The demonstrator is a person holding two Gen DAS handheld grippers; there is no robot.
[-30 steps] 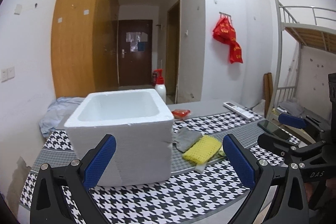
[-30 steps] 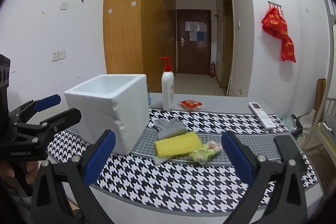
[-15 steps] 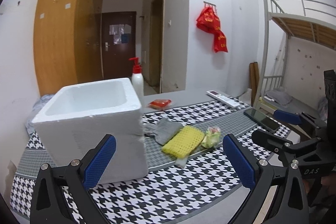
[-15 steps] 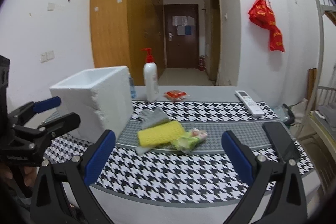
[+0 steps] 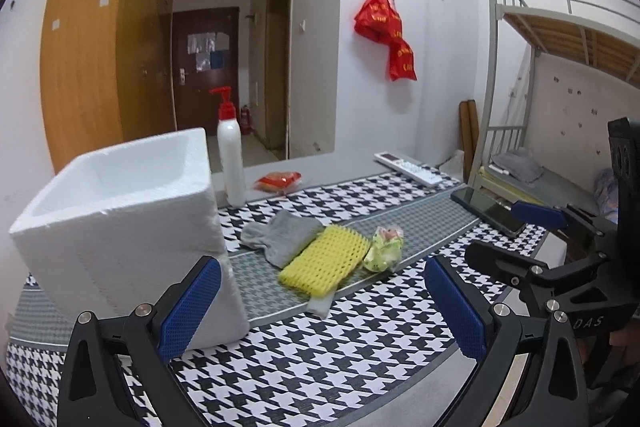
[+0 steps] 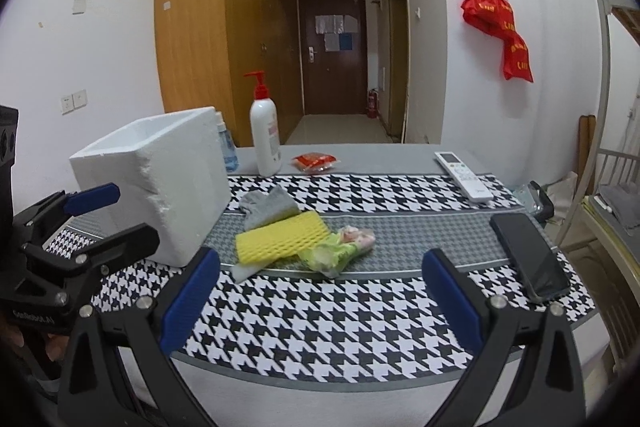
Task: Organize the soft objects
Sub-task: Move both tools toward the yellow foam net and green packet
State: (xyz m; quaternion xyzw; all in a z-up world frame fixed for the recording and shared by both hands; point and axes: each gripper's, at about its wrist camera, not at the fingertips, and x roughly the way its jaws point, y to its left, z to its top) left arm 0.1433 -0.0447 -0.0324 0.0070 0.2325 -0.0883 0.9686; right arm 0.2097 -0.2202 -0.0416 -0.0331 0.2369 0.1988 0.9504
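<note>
A yellow foam net (image 5: 325,260) (image 6: 280,236) lies mid-table on the houndstooth cloth, overlapping a grey sock (image 5: 282,235) (image 6: 269,207) behind it and a white foam sheet (image 5: 320,303) under it. A green and pink crumpled soft bag (image 5: 385,249) (image 6: 341,247) lies just right of the net. A white styrofoam box (image 5: 120,227) (image 6: 160,183), empty as far as I see, stands to the left. My left gripper (image 5: 322,311) is open, hovering near the table's front edge. My right gripper (image 6: 320,301) is open too, short of the soft items.
A pump bottle (image 6: 264,131), a red snack packet (image 6: 314,161) and a white remote (image 6: 463,175) lie toward the back of the table. A black phone (image 6: 528,259) rests at the right. A bunk bed frame (image 5: 520,67) stands to the right.
Both grippers swung their view rightward and came a little closer to the pile; the box now sits further left in each view. Nothing on the table moved.
</note>
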